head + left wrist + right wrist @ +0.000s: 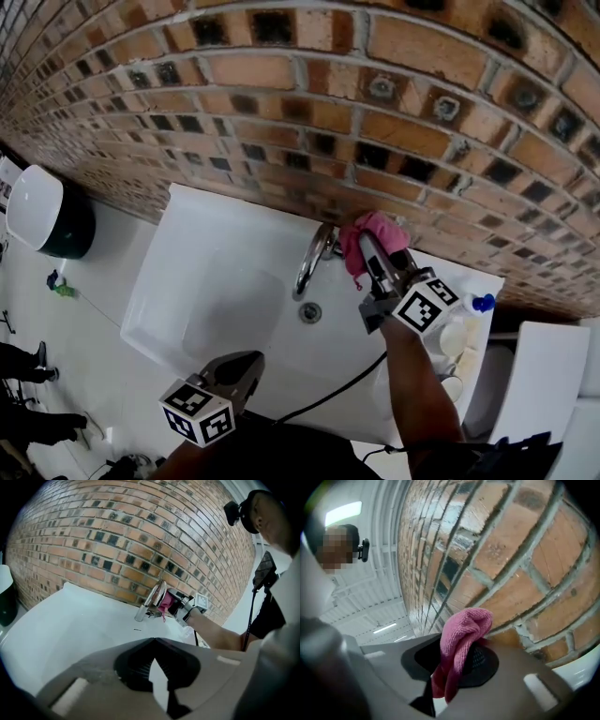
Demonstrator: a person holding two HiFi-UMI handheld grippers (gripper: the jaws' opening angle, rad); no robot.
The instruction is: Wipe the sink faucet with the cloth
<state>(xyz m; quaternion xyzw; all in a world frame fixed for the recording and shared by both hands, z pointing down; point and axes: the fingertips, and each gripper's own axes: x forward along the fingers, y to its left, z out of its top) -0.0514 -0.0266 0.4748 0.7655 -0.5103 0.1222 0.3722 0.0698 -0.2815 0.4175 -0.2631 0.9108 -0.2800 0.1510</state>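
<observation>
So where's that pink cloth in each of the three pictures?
Head view: pink cloth right of centre, beside the faucet.
Left gripper view: pink cloth mid-picture, small, beside the faucet.
Right gripper view: pink cloth low centre, clamped in the right tongs.
Shared landmark: the brick wall.

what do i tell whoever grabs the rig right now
Left gripper: shut, empty, held over the front edge of the sink.
Right gripper: shut on the pink cloth, which is against the faucet at its wall end, close to the brick wall.
Done: cloth picked up and brought to the faucet; how much has been wiped can't be told.
Left: probably wiping along the spout to its tip.
</observation>
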